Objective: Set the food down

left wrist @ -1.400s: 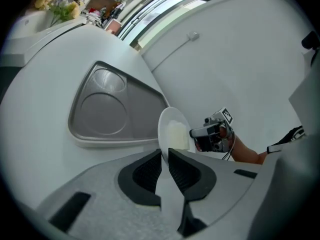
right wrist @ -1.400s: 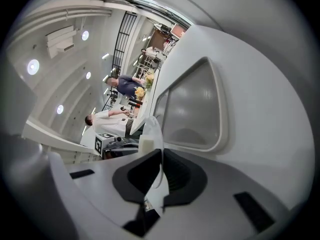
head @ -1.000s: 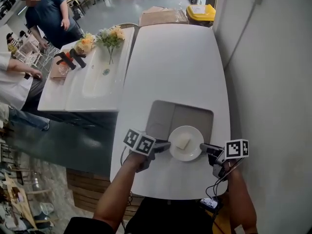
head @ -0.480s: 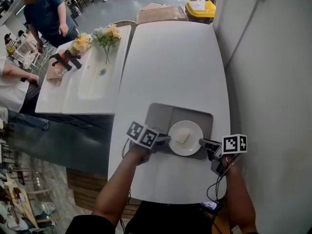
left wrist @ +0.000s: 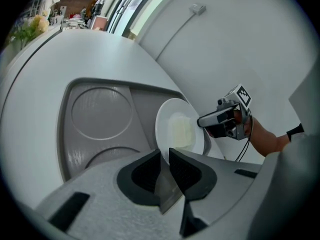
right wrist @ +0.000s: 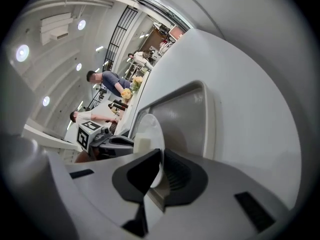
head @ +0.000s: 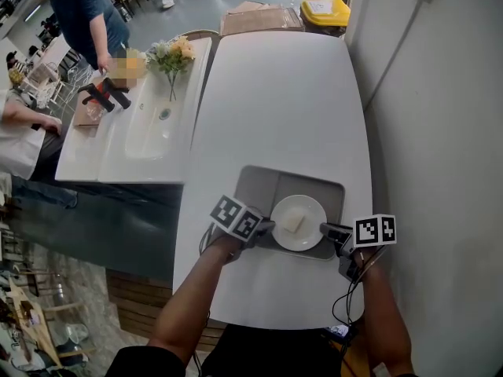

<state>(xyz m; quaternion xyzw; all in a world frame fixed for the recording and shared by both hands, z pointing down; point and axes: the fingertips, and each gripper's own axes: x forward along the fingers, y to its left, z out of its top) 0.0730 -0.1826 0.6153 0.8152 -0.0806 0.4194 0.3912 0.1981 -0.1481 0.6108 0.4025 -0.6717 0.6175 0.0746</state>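
Observation:
A white plate [head: 299, 222] with a pale square piece of food [head: 295, 223] hangs over the right part of a grey tray [head: 259, 187] on the white table [head: 275, 93]. My left gripper [head: 267, 226] is shut on the plate's left rim, and my right gripper [head: 324, 229] is shut on its right rim. In the left gripper view the plate [left wrist: 180, 131] stands edge-on between the jaws, with the food [left wrist: 181, 130] on it and the right gripper [left wrist: 202, 121] beyond. The right gripper view shows the plate [right wrist: 150, 134] pinched in the jaws, the left gripper [right wrist: 127, 141] opposite.
The tray has a round recess [left wrist: 100, 110] to the left of the plate. A wall [head: 440, 132] runs close along the table's right side. A second white table [head: 134, 132] at the left holds flowers [head: 173, 57] and dark tools [head: 106, 96]. Two people [head: 78, 14] stand beside it.
Both grippers have carried the plate a little farther away from the table's near edge, so it now hangs fully over the tray. Both grips on the rim are unchanged.

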